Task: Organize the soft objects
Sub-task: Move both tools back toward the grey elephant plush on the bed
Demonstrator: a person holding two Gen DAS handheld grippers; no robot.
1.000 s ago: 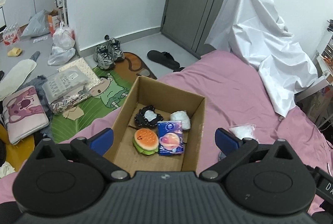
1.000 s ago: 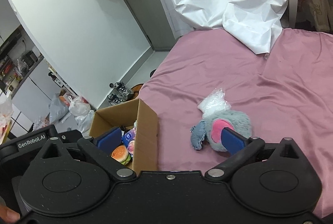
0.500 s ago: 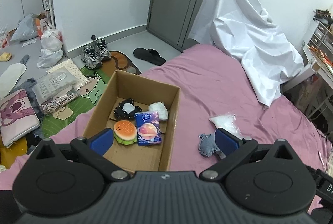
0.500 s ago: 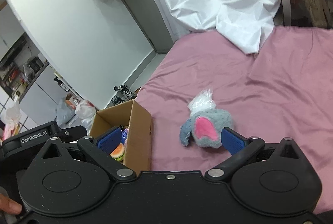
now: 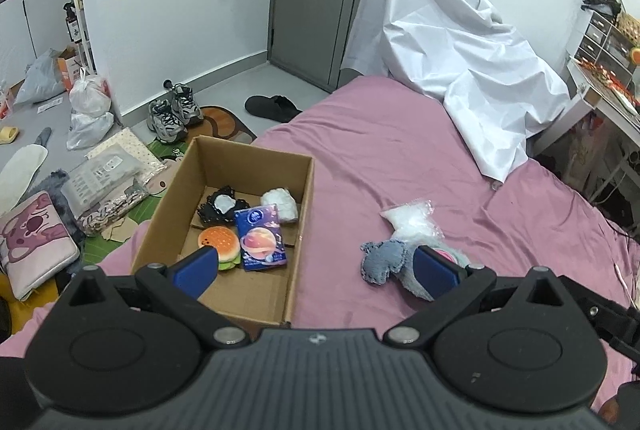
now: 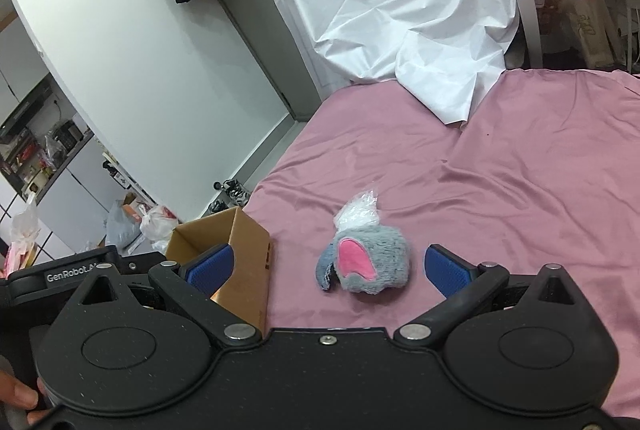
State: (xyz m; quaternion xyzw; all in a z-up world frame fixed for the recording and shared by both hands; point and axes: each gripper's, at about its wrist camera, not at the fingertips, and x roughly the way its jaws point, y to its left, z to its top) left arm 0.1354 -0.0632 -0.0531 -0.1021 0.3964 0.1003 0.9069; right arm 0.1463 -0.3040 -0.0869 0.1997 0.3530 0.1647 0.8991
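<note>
Currently, from the left wrist view, our left tool (image 5: 316,266) is released and empty above the cardboard box (image 5: 298,230); beside the box, the grey plush toy (image 5: 400,262) lies on the bed (image 5: 380,150). It has shifted right since earlier.

From the right wrist view, our right tool (image 6: 328,268) is released, framing the plush toy (image 6: 372,262), which now sits more centrally. We risk pinching the plastic bag (image 6: 358,210) touching it, or the sheet.

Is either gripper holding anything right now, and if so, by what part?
Nothing is held: left gripper and right gripper both have open, empty jaws.
</note>
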